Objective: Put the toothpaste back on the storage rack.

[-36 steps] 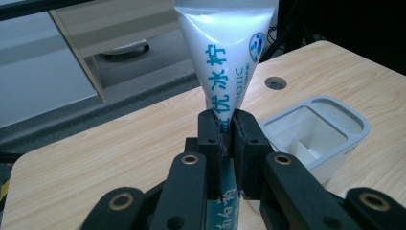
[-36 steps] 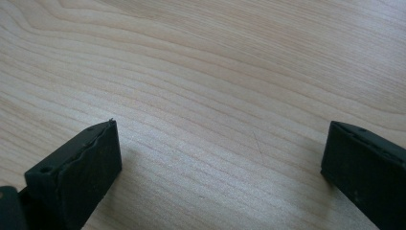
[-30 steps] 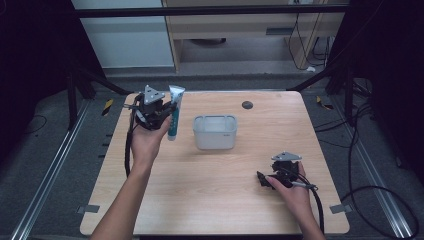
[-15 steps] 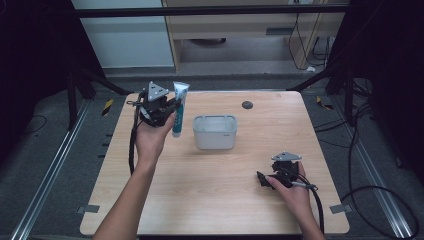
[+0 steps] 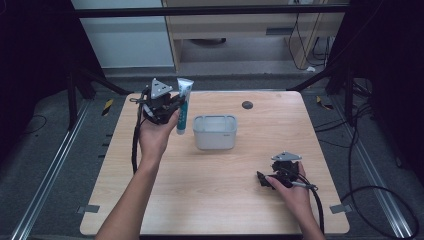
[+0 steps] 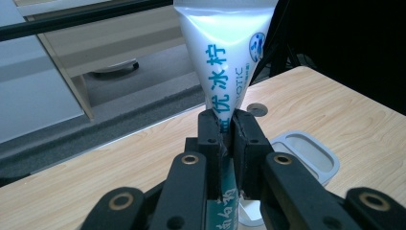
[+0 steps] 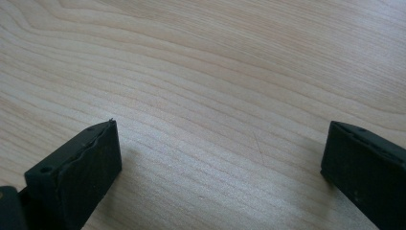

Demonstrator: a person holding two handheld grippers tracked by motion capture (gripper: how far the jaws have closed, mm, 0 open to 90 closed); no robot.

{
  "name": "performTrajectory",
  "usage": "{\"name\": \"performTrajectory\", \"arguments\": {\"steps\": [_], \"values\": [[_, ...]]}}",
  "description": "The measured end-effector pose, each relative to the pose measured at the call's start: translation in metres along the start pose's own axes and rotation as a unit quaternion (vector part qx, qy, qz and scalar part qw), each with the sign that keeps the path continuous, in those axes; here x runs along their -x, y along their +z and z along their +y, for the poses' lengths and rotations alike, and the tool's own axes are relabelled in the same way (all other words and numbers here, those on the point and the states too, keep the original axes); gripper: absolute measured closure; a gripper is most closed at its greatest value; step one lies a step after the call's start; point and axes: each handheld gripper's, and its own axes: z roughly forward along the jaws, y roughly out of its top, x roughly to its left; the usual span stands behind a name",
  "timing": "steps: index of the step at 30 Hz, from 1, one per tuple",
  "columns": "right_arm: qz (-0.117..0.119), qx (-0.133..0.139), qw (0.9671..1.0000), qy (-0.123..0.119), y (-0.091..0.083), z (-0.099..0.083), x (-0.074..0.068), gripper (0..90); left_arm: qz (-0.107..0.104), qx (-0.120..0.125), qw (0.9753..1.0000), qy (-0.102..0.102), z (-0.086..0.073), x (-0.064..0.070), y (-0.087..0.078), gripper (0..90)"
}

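I see the tube (image 6: pixel 230 62) upright, crimped end up, held above the surface's (image 5: pixel 215 190) far left part beside the tub (image 5: pixel 215 131). Its blue print reads "优冰柠" and partly "OTIC". My left tongs (image 6: pixel 229 139) are clamped on it; my right tongs (image 7: pixel 220 167) rest spread wide apart on bare wood.

This looks like a lab or test room, not a home. One wooden table (image 5: pixel 215 190) stands inside a dark metal frame (image 5: pixel 210 10), cables (image 5: pixel 372 145) lie on the grey floor, and behind it is perhaps a plain cabinet (image 5: pixel 225 25).
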Motion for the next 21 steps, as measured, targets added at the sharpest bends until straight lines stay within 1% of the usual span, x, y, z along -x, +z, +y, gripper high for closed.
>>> {"name": "performTrajectory", "arguments": {"steps": [5,8,11,19,21], "values": [[0.0,0.0,1.0,0.0,0.0,0.0,0.0,0.4,-0.004,0.004,1.0,0.002,0.004,0.002,0.002,82.5],[0.0,0.0,1.0,0.0,0.0,0.0,0.0,0.4,-0.008,0.004,1.0,0.0,0.007,0.003,0.004,82.5],[0.0,0.0,1.0,0.0,0.0,0.0,0.0,0.4,-0.015,0.01,0.9998,-0.006,0.01,0.004,0.007,82.5],[0.0,0.0,1.0,0.0,0.0,0.0,0.0,0.4,-0.016,0.019,0.9997,-0.002,0.018,0.007,0.009,82.5],[0.0,0.0,1.0,0.0,0.0,0.0,0.0,0.4,-0.017,0.019,0.9997,-0.005,0.019,0.007,0.011,82.5]]}}
